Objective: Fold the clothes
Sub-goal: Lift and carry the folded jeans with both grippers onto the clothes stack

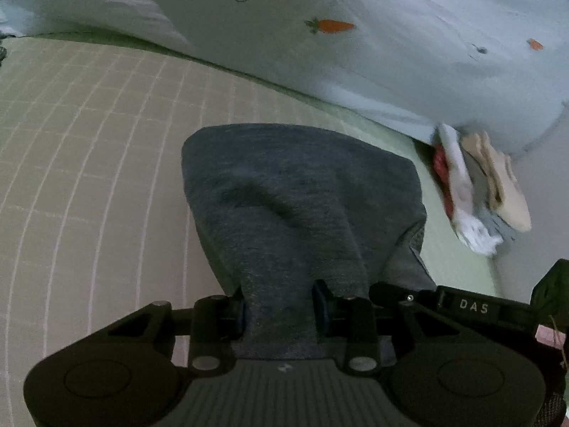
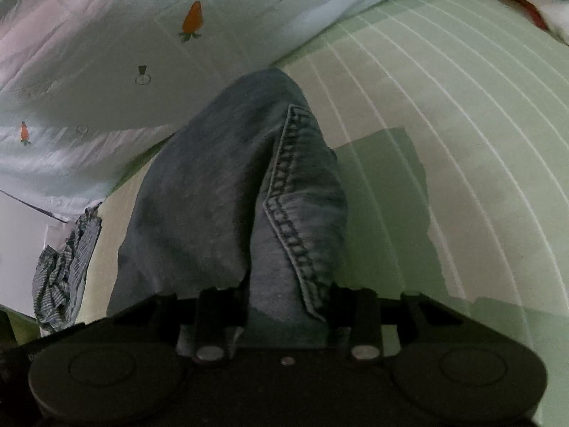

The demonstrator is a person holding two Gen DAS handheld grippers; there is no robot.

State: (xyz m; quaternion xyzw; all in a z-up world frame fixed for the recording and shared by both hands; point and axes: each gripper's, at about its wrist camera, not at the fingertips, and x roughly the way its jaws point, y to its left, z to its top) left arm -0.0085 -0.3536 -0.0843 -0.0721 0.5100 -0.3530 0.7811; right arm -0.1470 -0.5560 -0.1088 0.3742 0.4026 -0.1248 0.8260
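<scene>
You are working over a bed spread with a pale green sheet (image 1: pixel 89 149) crossed by thin white grid lines, and a light blue quilt (image 1: pixel 409 53) printed with small orange carrots lies bunched along its far side. In the left wrist view the sheet fills the left half. At the centre your left tongs (image 1: pixel 279 306) are pressed together on a bunched fold of the jeans (image 1: pixel 295 192), whose blue-grey denim fans out ahead of the fingers and hangs or drapes over the sheet; whether its far end rests on the bed cannot be told. Further right, against the quilt's edge, sits a blurred pile of folded clothes (image 1: pixel 480 192) in white, red, grey and beige. At the right edge a dark bar with the letters DAS (image 1: pixel 473 307) pokes in, just beside the left tongs.

In the right wrist view a striped grey and white garment (image 2: pixel 67 267) lies crumpled at the far left, near the bed's edge. At the centre your right tongs (image 2: pixel 288 306) pinch the jeans at a fold that shows a double-stitched seam (image 2: pixel 288 192) running down toward the fingers. To the right the denim casts a dark shadow (image 2: pixel 391 213) on the green sheet.
</scene>
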